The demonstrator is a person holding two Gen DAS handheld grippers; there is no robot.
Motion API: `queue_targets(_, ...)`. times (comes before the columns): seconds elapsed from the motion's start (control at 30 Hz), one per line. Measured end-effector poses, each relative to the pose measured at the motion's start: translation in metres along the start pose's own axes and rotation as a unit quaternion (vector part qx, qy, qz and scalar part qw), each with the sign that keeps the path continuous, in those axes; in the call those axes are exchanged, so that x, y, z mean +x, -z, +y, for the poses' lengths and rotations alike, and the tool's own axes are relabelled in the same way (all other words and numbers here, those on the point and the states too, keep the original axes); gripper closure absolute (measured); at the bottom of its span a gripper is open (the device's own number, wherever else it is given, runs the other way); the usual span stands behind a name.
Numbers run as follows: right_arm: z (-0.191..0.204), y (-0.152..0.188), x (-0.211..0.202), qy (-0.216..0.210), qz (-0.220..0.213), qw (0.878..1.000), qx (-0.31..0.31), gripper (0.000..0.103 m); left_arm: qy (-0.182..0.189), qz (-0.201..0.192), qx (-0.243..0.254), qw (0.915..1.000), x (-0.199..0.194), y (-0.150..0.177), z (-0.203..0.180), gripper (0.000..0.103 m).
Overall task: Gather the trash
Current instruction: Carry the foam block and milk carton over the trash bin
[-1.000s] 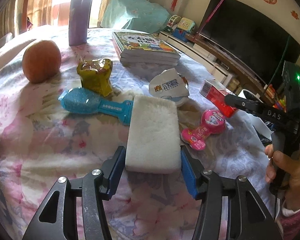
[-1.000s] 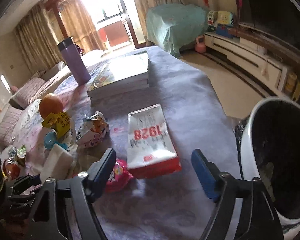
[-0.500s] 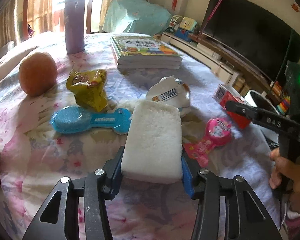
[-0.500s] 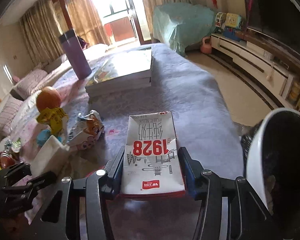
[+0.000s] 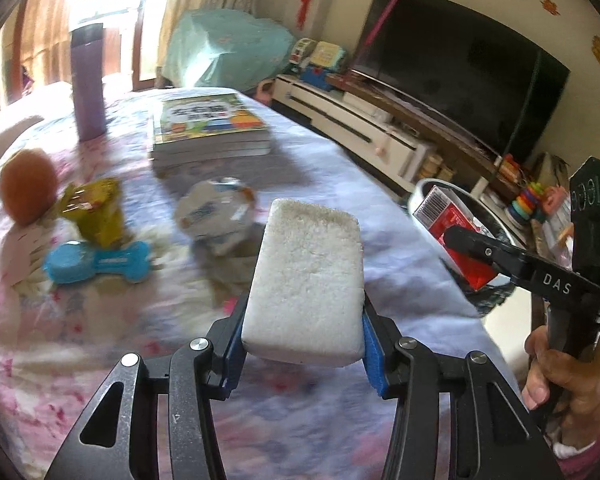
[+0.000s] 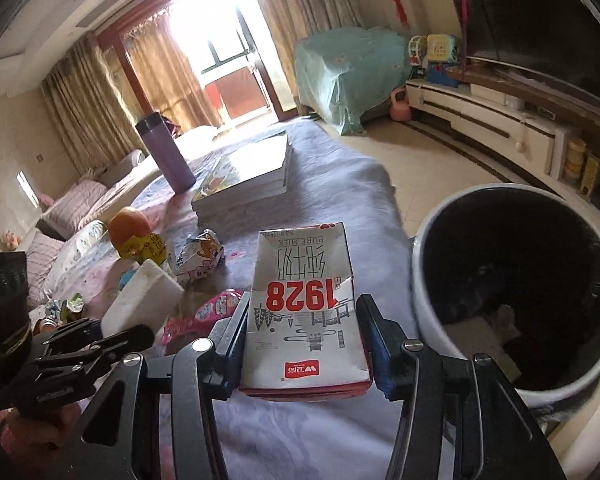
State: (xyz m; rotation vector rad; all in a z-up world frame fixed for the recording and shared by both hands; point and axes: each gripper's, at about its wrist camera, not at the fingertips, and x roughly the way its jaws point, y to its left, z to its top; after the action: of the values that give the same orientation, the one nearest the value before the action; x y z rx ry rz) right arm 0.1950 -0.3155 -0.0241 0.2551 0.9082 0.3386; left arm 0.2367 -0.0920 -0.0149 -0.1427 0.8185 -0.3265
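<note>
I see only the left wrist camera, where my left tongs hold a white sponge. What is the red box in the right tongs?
Observer: It is a milk carton. Its white face, printed "1928" and "PURE MILK", is pinched in the right tongs.
Operator: Is it above the bin already?
Observer: Not yet. The bin stands to the right of the carton, and the tablecloth shows beneath it.
Operator: Is the bin empty?
Observer: No. Some pale scraps lie at the bottom of its black liner.
</note>
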Motion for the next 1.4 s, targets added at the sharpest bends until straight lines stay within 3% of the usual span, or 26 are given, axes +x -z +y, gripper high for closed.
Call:
queue_targets(0.63, -0.062, 0.011, -0.052, 0.033, -0.033, 0.998, 0.052, 0.052, 0.039, 0.015, 0.06, 0.9974, 0.031, -0.015, -0.082, 0.056)
queue_targets(1.4, -0.116, 0.006, -0.063, 0.055, -0.046, 0.994, 0.088, 0.052, 0.049, 0.026, 0.098, 0.9936, 0.075, -0.041, -0.14, 0.056)
